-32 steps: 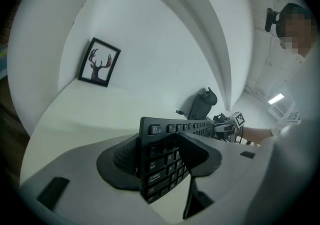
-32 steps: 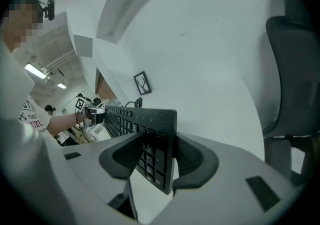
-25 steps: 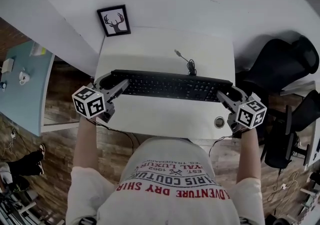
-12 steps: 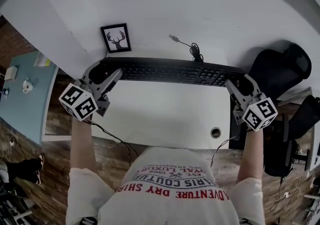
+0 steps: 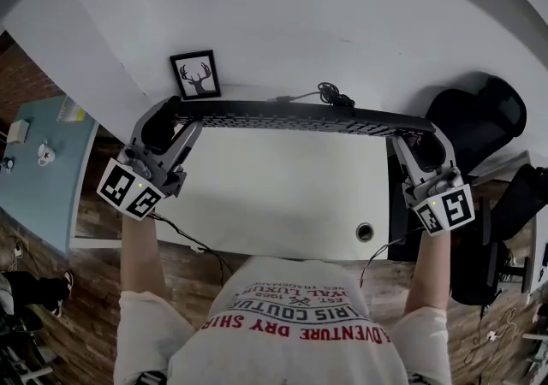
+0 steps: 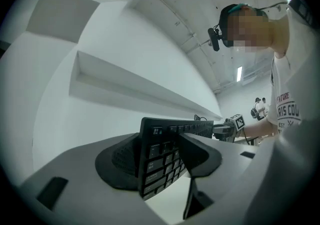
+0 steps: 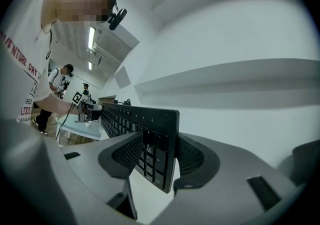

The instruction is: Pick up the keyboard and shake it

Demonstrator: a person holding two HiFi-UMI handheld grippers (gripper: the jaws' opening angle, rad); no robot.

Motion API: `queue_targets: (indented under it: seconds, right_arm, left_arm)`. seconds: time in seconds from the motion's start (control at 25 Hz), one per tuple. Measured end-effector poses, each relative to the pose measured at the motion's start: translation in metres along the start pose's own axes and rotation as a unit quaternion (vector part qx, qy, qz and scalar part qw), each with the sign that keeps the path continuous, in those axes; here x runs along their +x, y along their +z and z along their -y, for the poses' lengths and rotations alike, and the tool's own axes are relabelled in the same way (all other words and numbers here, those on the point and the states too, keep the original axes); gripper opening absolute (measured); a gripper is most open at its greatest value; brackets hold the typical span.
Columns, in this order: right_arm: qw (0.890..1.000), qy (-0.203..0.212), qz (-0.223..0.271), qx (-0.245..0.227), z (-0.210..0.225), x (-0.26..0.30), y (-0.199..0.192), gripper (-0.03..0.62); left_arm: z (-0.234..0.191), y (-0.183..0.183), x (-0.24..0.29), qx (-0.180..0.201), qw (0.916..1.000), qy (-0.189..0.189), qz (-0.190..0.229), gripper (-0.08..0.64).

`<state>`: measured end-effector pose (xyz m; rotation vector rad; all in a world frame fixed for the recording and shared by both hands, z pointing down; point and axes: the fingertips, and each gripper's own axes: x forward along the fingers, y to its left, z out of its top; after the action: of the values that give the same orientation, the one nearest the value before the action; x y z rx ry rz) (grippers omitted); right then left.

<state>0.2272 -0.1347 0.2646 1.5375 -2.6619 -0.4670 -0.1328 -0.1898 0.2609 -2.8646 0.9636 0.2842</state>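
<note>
Keyboard (image 5: 300, 116) raised off desk (image 5: 282, 195) since last second, now on edge | left gripper (image 5: 174, 115), right gripper (image 5: 415, 133) clamp its ends | pickup done, shake left

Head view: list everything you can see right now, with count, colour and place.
keyboard: one, black, tilted on edge over the desk's far side
cable: one, black, bunched behind the keyboard
framed deer picture: one, black frame, against the wall at far left
desk: one, white, centre
chair: one, black, right
side table: one, light blue, far left
shirt: one, white with red print, bottom
left gripper: grey, clamped on the keyboard's left end
right gripper: grey, clamped on its right end
</note>
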Motion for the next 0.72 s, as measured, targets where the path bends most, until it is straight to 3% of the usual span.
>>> queue_targets:
  seconds: [0.44, 0.72]
  right_arm:
    - [0.998, -0.010, 0.046, -0.031, 0.004, -0.017, 0.015, 0.219]
    - [0.999, -0.013, 0.035, -0.018, 0.001, -0.010, 0.008, 0.222]
  left_arm:
    - [0.024, 0.022, -0.007, 0.058, 0.9974, 0.001, 0.042, 0.239]
    - [0.015, 0.016, -0.006, 0.044, 0.9983, 0.008, 0.037, 0.239]
